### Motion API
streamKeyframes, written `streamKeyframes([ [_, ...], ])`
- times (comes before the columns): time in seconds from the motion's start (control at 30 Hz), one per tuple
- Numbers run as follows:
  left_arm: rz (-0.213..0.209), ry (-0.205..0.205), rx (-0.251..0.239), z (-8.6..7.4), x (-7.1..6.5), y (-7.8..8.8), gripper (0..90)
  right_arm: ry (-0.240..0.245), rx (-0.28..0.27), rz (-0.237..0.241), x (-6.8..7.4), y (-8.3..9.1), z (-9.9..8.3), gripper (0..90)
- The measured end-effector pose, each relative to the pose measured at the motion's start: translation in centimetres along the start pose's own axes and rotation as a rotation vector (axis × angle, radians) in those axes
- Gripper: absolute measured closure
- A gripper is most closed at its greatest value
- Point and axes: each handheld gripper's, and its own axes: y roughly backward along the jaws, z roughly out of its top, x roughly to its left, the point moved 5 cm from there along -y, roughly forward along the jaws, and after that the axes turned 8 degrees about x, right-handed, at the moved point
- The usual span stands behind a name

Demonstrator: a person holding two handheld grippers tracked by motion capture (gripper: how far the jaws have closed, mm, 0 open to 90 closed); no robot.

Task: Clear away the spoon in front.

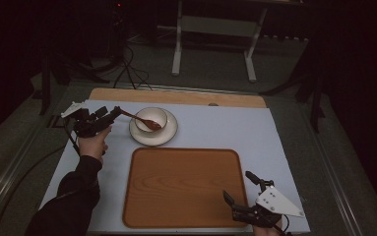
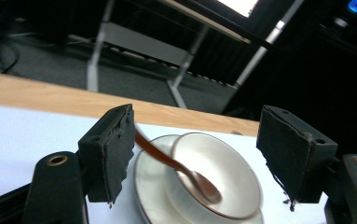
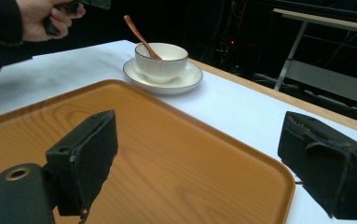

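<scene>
High view: the bowl [image 1: 151,118] with the spoon [image 1: 141,119] sits on its saucer [image 1: 169,133] beyond the empty tray [image 1: 181,187].

Left gripper view: the left gripper [image 2: 197,156] is spread wide, the spoon's handle beside one jaw, ungrasped.

Right gripper view: the right gripper [image 3: 213,163] gapes empty over the tray's near edge. Likely nothing is moved yet.

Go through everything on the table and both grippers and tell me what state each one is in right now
Left gripper: open, jaws either side of the spoon handle.
Right gripper: open, holding nothing, over the tray's near right corner.
Spoon: resting in the bowl, handle leaning out over the rim.
Bowl: upright on the saucer.
Saucer: flat on the table, beyond the tray.
Tray: flat, nothing on it.
</scene>
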Motion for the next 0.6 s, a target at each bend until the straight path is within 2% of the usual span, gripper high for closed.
streamKeyframes([
  [0.1,0.006,0.084,-0.017,-0.6,0.7,-0.7,29.2,0.0,0.001,0.002,0.0,0.0,0.0,11.8],
  [0.2,0.015,0.11,-0.006,-1.0,1.2,-1.5,29.4,-0.001,0.001,0.004,0.0,0.0,0.0,11.8],
  [0.27,0.002,0.149,-0.003,-1.3,1.5,-2.1,29.5,-0.004,0.0,0.005,-0.1,0.1,0.0,11.8],
  [0.3,0.013,0.166,-0.001,-1.4,1.7,-2.3,30.2,-0.007,0.0,0.006,-0.1,0.0,-0.1,11.8],
  [0.43,0.003,0.198,-0.001,-1.8,2.0,-2.9,35.2,-0.012,0.002,0.011,-0.1,0.0,-0.1,11.8],
  [0.47,-0.006,0.224,-0.003,-2.0,2.0,-3.4,36.7,-0.011,0.003,0.011,-0.2,0.0,-0.1,11.8],
  [0.6,-0.011,0.239,-0.006,-2.2,2.1,-3.8,40.8,-0.011,0.007,0.012,-0.1,0.0,-0.2,11.8],
])
